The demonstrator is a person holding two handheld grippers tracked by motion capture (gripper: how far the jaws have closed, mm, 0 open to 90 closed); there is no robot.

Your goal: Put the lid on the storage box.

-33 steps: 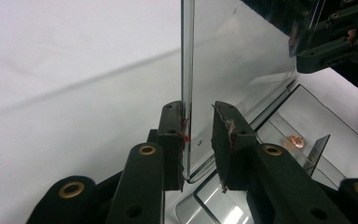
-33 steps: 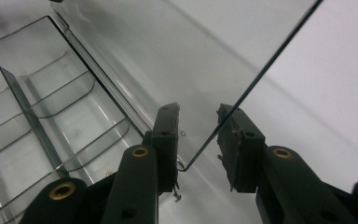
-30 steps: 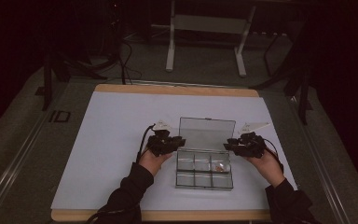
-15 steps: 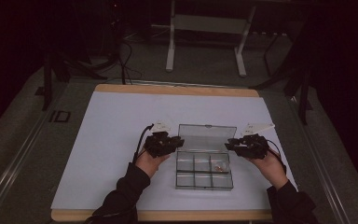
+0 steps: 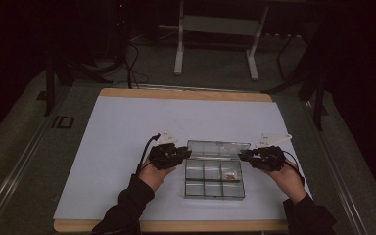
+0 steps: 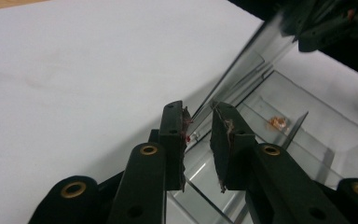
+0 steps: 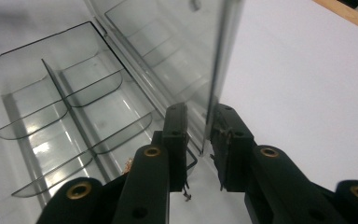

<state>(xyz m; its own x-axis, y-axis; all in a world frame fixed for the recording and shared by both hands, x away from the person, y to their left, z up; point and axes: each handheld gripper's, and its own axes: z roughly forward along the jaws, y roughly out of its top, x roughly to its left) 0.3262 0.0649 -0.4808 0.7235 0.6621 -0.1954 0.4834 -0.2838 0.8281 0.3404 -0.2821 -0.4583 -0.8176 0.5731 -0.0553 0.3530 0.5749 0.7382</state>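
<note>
A clear plastic compartment box (image 5: pixel 214 182) lies on the white mat in front of the person. Its hinged lid (image 5: pixel 219 148) stands up along the far side. My left gripper (image 5: pixel 185 153) is at the lid's left end and my right gripper (image 5: pixel 244 155) at its right end. In the left gripper view the jaws (image 6: pixel 198 140) stand narrowly apart with the lid's edge (image 6: pixel 242 60) running down between them. The right gripper's jaws (image 7: pixel 198 144) pinch the lid's edge (image 7: pixel 223 56) in the same way. A small orange piece (image 6: pixel 278 122) lies in one compartment (image 5: pixel 231 176).
The white mat (image 5: pixel 127 132) covers a wooden board (image 5: pixel 176 226) with bare room to the left and behind the box. Beyond the table stand a metal frame (image 5: pixel 215 29) and cables on the floor.
The lid has swung from leaning back to standing more upright. Both grippers moved slightly toward the person along with it.
</note>
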